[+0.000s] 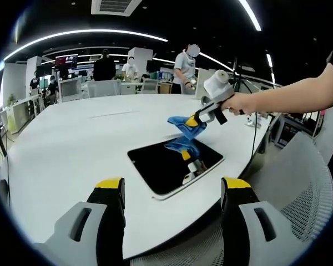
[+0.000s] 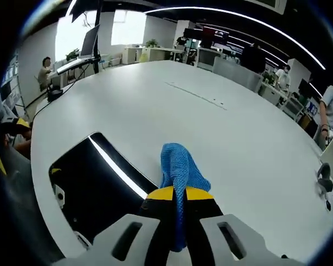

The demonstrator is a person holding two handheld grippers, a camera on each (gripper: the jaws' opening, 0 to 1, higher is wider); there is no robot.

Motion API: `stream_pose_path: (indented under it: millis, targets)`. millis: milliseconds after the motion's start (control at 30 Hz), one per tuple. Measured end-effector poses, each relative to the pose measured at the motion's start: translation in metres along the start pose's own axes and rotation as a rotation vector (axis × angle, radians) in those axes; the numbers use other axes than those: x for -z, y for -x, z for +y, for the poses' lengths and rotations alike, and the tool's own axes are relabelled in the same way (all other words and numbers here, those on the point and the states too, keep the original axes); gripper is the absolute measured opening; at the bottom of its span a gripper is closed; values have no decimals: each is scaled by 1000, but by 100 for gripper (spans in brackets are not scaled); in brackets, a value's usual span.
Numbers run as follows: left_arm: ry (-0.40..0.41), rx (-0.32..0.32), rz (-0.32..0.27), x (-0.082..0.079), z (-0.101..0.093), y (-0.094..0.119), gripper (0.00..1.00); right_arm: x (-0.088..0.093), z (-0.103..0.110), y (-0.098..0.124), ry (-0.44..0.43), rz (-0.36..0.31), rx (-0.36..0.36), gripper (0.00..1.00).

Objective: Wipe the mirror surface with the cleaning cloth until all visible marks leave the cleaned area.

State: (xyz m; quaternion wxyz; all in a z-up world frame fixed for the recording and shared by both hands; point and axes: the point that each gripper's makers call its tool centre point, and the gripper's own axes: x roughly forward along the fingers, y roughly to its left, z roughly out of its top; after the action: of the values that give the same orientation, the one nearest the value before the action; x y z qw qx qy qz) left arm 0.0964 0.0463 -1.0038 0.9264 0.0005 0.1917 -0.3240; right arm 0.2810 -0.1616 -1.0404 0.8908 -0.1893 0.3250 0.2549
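Observation:
A dark rectangular mirror (image 1: 166, 166) lies flat on the white table (image 1: 72, 144), near its front edge. My right gripper (image 1: 195, 119) hangs above the mirror's far corner, shut on a blue cleaning cloth (image 1: 184, 125) that dangles clear of the glass; the cloth's reflection shows in the mirror. In the right gripper view the cloth (image 2: 180, 172) is pinched between the closed jaws of the right gripper (image 2: 176, 195), with the mirror (image 2: 94, 188) below and to the left. My left gripper (image 1: 173, 188) stands open in front of the mirror, holding nothing.
A white mesh chair (image 1: 299, 194) stands at the table's right edge. Desks, monitors and several people are at the back of the room (image 1: 127, 72). A small white object (image 2: 326, 185) lies on the table far right in the right gripper view.

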Motion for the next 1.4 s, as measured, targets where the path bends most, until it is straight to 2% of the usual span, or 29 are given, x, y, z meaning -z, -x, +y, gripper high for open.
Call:
stream_pose_path:
  millis: [167, 333, 700, 933, 1400]
  targets:
    - [1, -4, -4, -1, 1, 0, 68, -2, 1, 9, 16, 4, 3, 0]
    - [2, -10, -8, -1, 1, 0, 68, -4, 0, 18, -6, -6, 4, 0]
    - [6, -9, -9, -1, 1, 1, 68, 5, -11, 34, -31, 3, 42, 0]
    - [7, -10, -12, -2, 2, 1, 68, 19, -24, 45, -45, 7, 70, 0]
    - [6, -9, -5, -1, 2, 1, 68, 56, -26, 47, -119, 53, 69, 0]
